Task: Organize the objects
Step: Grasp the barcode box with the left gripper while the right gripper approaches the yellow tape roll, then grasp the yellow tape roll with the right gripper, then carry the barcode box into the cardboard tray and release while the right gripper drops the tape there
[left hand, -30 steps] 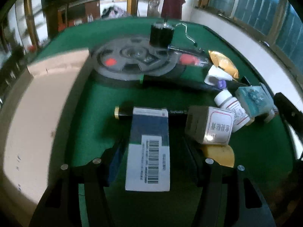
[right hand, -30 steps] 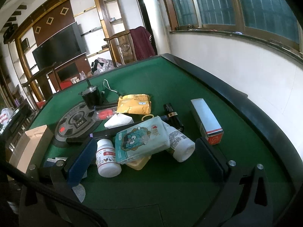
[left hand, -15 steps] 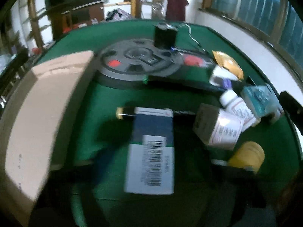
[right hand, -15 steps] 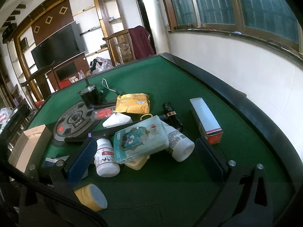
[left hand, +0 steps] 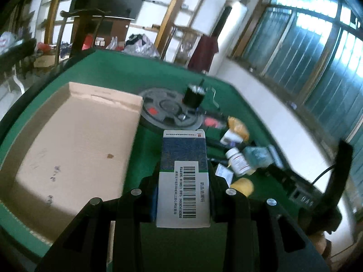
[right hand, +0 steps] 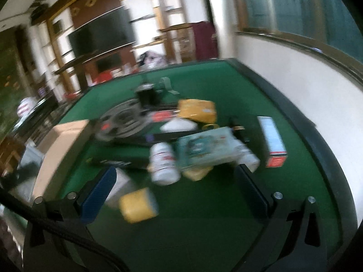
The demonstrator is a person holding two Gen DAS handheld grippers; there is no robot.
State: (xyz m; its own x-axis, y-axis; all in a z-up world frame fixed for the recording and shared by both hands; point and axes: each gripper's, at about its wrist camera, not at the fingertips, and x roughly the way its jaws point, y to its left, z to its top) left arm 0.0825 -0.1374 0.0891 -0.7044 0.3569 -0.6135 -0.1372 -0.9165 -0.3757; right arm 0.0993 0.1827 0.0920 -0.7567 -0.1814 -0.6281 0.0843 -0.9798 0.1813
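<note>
Left tool [left hand: 183,195] clenched on the blue-and-white barcoded carton [left hand: 183,176], lifted off the green felt bench [left hand: 127,72], beside the open cardboard box [left hand: 74,149]. Next: carry over box, release. Right tool [right hand: 174,190] released, empty.

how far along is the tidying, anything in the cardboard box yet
Nothing shows in the cardboard box yet. In hand: the left gripper, jaws just closed, holds the barcoded medicine box. Left: the white bottle, yellow packet and the rest; right gripper open.
</note>
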